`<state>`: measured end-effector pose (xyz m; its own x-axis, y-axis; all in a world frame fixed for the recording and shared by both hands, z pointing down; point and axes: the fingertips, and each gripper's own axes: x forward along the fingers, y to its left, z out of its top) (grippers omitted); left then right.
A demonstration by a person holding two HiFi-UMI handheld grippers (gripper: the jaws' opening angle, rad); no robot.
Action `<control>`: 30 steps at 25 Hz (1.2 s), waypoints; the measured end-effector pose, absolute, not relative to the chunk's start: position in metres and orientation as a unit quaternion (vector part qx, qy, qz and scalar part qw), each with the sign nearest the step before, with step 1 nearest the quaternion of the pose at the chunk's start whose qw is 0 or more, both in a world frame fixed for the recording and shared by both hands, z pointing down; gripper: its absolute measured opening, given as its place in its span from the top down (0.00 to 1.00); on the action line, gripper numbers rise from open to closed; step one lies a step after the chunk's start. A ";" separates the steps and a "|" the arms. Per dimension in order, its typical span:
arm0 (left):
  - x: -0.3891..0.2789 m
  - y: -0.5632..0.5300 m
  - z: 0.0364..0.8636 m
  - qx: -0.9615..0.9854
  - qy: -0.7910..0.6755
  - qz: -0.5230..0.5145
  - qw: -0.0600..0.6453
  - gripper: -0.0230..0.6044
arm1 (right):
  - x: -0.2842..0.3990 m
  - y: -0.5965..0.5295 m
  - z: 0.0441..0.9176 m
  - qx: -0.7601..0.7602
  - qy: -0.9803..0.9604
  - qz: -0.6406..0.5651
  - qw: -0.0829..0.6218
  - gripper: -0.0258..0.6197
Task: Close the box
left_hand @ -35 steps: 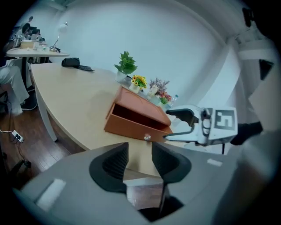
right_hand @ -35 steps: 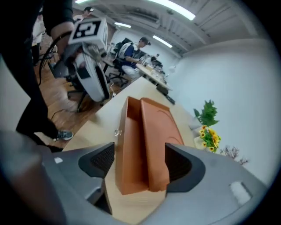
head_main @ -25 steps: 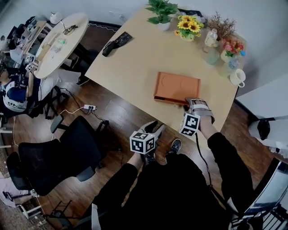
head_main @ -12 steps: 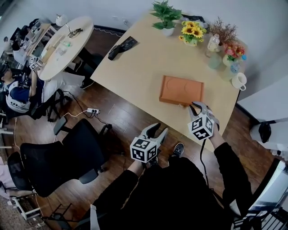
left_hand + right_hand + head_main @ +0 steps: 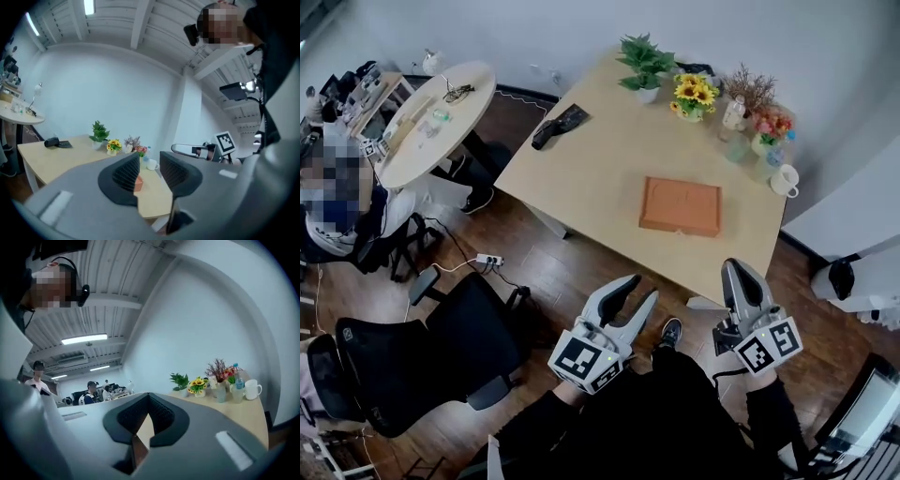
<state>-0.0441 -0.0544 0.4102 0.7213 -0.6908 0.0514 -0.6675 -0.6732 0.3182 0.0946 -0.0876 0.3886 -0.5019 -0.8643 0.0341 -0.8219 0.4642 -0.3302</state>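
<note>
Wood-floored office, seen from above. Tan rectangular table point(image 5: 591, 159) fills the upper middle. The orange box point(image 5: 680, 206) lies flat on it near the front right edge, lid down and nothing touching it. Along the far edge of the table stand a potted green plant point(image 5: 643, 66), a pot of sunflowers point(image 5: 694, 94), more flowers and a bottle in a cluster, and a white mug point(image 5: 785, 180) by the right corner. A black object point(image 5: 560, 125) lies near the table's left end; I cannot tell what it is. Both tongs are held low over the person's lap, off the table and well apart from the box. Left gripper point(image 5: 639, 291): jaws a little apart and closing, nothing between the pads; its own view point(image 5: 149, 164) shows only the distant table and a sliver of orange box point(image 5: 138, 183) through the gap. Right gripper point(image 5: 738, 272): jaws pressed together at the tips, pinching nothing, as its own view point(image 5: 149, 404) confirms. To the left sit a round table point(image 5: 431, 108) with small clutter, a black office chair point(image 5: 403, 356), a power strip point(image 5: 487, 260) on the floor, and a seated person point(image 5: 337, 216) at the edge.
</note>
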 end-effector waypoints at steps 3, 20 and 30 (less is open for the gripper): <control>-0.056 -0.044 0.397 0.914 -0.377 -0.038 0.145 0.80 | 0.074 -0.063 0.367 -0.491 0.861 -0.111 0.070 0.96; -0.001 -0.008 0.382 0.912 -0.393 -0.013 0.116 0.80 | 0.050 -0.009 0.346 -0.401 0.913 -0.051 0.052 0.96; 0.017 0.000 0.386 0.913 -0.395 -0.004 0.108 0.80 | 0.068 -0.003 0.346 -0.399 0.914 -0.050 0.056 0.96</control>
<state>0.0168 -0.0003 0.3857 0.6886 -0.7210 0.0773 -0.7192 -0.6654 0.1997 0.0684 -0.0029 0.3464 -0.6746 -0.7355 -0.0623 -0.7242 0.6758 -0.1369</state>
